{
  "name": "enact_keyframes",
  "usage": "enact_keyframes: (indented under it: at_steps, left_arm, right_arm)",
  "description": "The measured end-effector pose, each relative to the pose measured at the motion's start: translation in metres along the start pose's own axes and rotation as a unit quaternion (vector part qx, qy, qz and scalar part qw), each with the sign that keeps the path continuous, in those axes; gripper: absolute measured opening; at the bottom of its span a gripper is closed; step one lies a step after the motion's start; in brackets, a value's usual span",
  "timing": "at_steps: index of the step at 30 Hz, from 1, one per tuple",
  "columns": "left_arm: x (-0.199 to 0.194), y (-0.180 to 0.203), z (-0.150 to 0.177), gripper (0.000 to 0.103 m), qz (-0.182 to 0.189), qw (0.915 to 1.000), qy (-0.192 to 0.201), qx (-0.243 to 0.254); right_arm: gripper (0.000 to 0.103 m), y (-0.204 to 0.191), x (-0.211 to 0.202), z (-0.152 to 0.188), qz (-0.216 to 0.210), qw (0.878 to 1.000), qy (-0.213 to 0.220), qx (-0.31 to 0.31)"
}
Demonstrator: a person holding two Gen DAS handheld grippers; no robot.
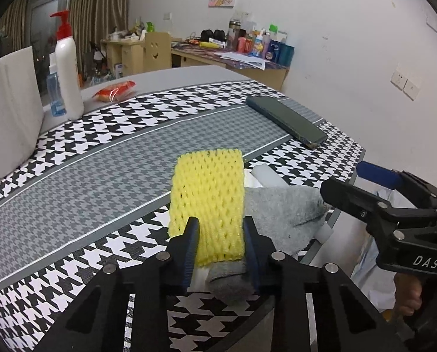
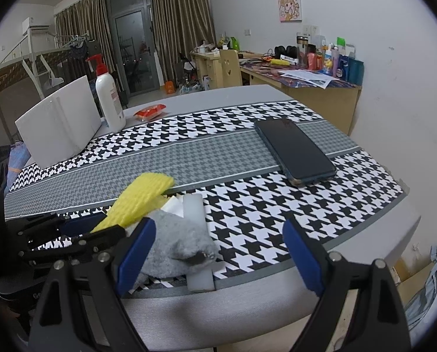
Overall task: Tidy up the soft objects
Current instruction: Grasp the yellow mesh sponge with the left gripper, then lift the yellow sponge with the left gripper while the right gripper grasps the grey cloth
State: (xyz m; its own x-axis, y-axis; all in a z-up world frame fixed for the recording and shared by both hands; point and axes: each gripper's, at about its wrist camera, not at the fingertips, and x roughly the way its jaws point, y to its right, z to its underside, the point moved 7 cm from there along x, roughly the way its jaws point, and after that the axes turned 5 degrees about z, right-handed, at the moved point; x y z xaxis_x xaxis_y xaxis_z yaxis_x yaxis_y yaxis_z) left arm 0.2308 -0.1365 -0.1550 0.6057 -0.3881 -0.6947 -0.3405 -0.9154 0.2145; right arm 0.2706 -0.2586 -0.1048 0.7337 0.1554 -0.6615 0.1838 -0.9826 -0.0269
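A yellow foam net sleeve (image 1: 208, 193) lies over a grey fuzzy cloth (image 1: 280, 214) and a white foam strip (image 1: 265, 176) near the table's front right corner. My left gripper (image 1: 221, 234) is shut on the near end of the yellow sleeve, with a fold of grey cloth just below its fingers. In the right wrist view the sleeve (image 2: 142, 202) tilts upward from the left gripper (image 2: 86, 234). My right gripper (image 2: 218, 252) stands open, its left finger beside the grey cloth (image 2: 174, 243), nothing pressed between its pads. The white strip (image 2: 196, 234) runs under the cloth.
A dark phone (image 2: 297, 152) lies on the houndstooth mat (image 2: 247, 211) to the right. At the back left stand a white board (image 2: 57, 123), a lotion pump bottle (image 2: 110, 99) and a red packet (image 2: 151, 111). The table edge (image 2: 365, 234) is close on the right.
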Motion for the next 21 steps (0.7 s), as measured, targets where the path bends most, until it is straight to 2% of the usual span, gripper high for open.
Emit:
enact_keyframes:
  at_steps: [2,5,13,21]
  left_arm:
    - [0.000,0.000,0.001,0.017,0.005,1.0000,-0.001,-0.005]
    - [-0.006,0.000,-0.002,0.013,0.017,0.9997,0.010,-0.012]
    - [-0.025,-0.009,-0.010,0.012,0.020,0.9989,0.035,-0.023]
    - [-0.039,-0.027,-0.015,0.012,-0.009,0.9976,0.057,-0.038]
  right_arm:
    - [0.091,0.000,0.000,0.000,0.000,1.000,0.000,0.000]
    - [0.091,-0.002,0.000,0.000,-0.002,1.000,0.000,-0.002]
    - [0.091,-0.013,0.000,0.002,-0.027,1.000,-0.001,-0.015]
    - [0.091,-0.037,0.002,0.003,-0.061,0.997,0.003,-0.046]
